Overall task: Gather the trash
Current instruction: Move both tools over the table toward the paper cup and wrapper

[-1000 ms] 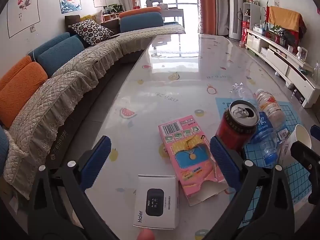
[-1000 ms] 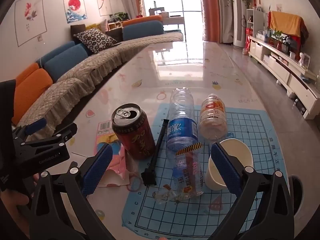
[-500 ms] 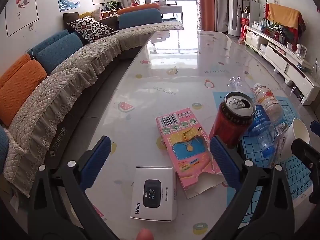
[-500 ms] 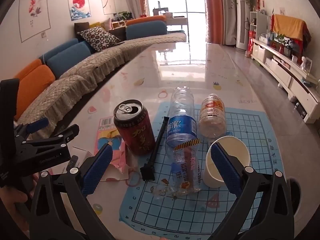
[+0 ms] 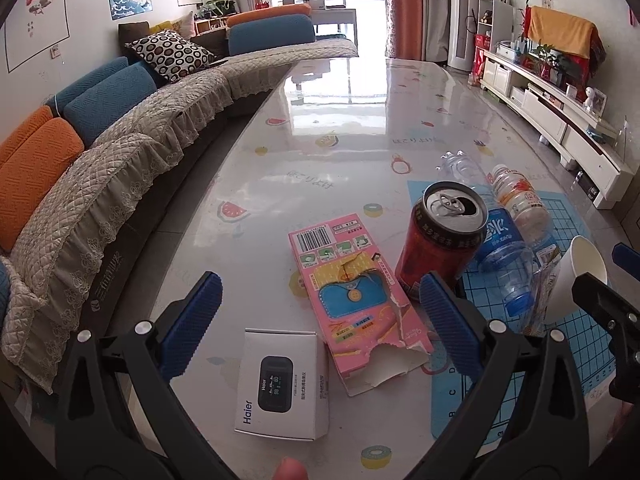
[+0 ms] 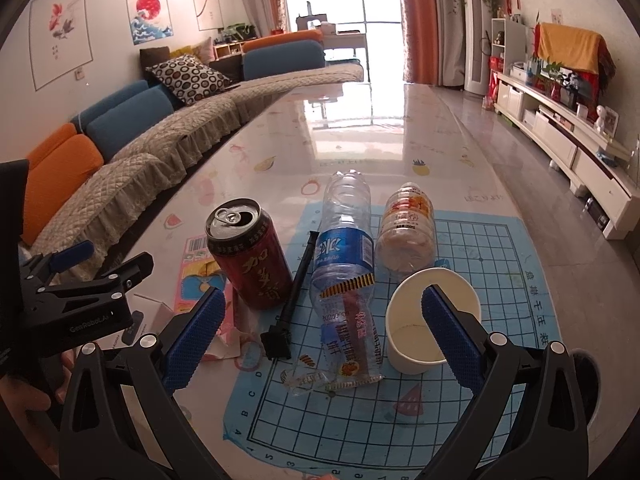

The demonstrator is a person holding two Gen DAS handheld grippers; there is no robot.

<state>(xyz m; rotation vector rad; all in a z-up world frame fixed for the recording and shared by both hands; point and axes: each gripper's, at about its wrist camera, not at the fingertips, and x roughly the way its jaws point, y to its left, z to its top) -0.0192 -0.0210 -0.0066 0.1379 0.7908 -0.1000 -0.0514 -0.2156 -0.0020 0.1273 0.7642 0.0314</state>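
Observation:
Trash lies on a glossy table. An open red can point(image 5: 442, 240) point(image 6: 250, 256) stands upright. A torn pink box point(image 5: 356, 300) and a white Haier box point(image 5: 282, 386) lie flat near my left gripper point(image 5: 316, 320), which is open and empty above them. A blue-label clear bottle point(image 6: 342, 248), an orange-label bottle point(image 6: 406, 226), a white paper cup point(image 6: 430, 326), a clear snack wrapper point(image 6: 348, 344) and a black stick point(image 6: 294, 292) lie on a blue grid mat point(image 6: 400, 420). My right gripper point(image 6: 320, 332) is open and empty over the wrapper.
A long sofa point(image 5: 100, 148) with blue and orange cushions runs along the table's left side. A white TV cabinet point(image 5: 560, 120) stands at the right. The left gripper's body point(image 6: 76, 300) shows at the left of the right wrist view.
Both grippers have drawn back a little and risen, so the trash sits slightly farther off. Nothing on the table has moved and both grippers stay open.

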